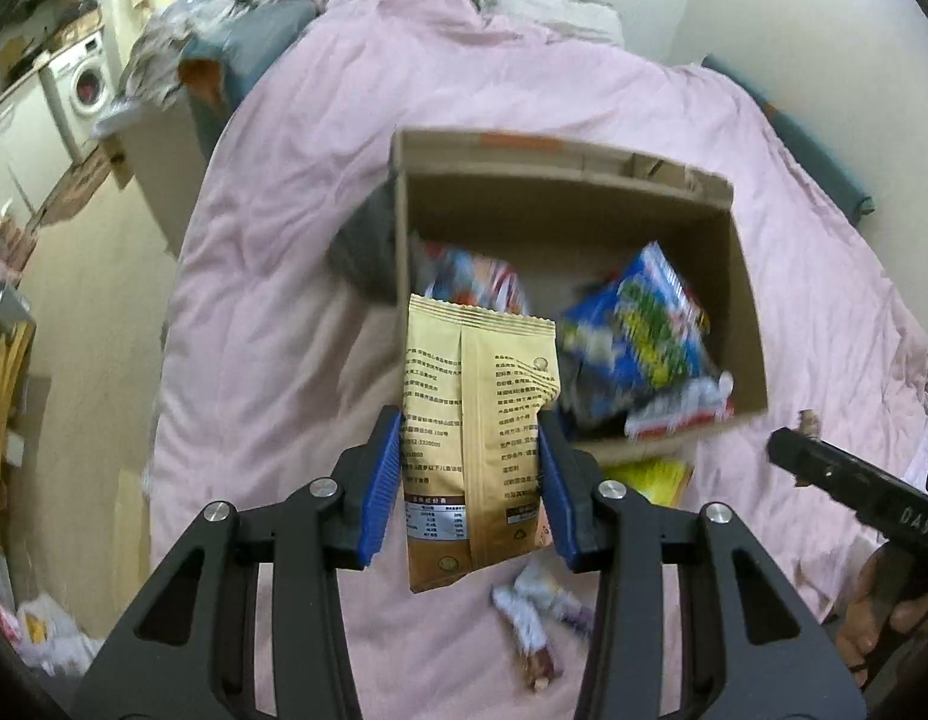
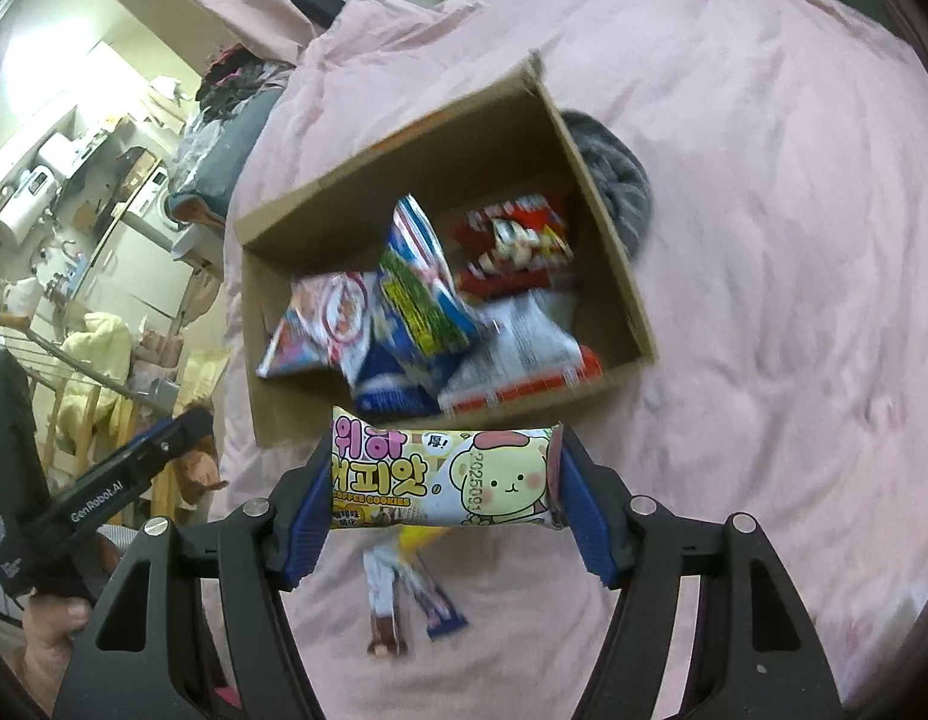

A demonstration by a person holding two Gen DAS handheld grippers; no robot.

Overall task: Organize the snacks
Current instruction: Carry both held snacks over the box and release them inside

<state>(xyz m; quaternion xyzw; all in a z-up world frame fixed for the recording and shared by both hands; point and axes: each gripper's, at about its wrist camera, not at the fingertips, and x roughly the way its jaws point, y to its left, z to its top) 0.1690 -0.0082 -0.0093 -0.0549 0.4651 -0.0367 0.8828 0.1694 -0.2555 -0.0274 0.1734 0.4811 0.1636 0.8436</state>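
Left tool [image 1: 470,480] clamps tan pouch [image 1: 479,420]; right tool [image 2: 443,504] clamps cookie pack [image 2: 446,474].

The left tool [image 1: 470,480] points steeply down, just short of the near wall of the cardboard box [image 1: 746,312]. Its blue pads [image 1: 383,480] press on both sides of a tan packet [image 1: 479,432], which hangs upright between them. The right tool [image 2: 446,480] also tilts down toward the near wall of the box, and its pads [image 2: 308,510], set wider apart, clamp the two ends of a cookie packet [image 2: 446,474] lying crosswise. Each tool's dark body shows at the edge of the other's view, with a hand [image 1: 884,618] wrapped around its grip, nearer than the box.
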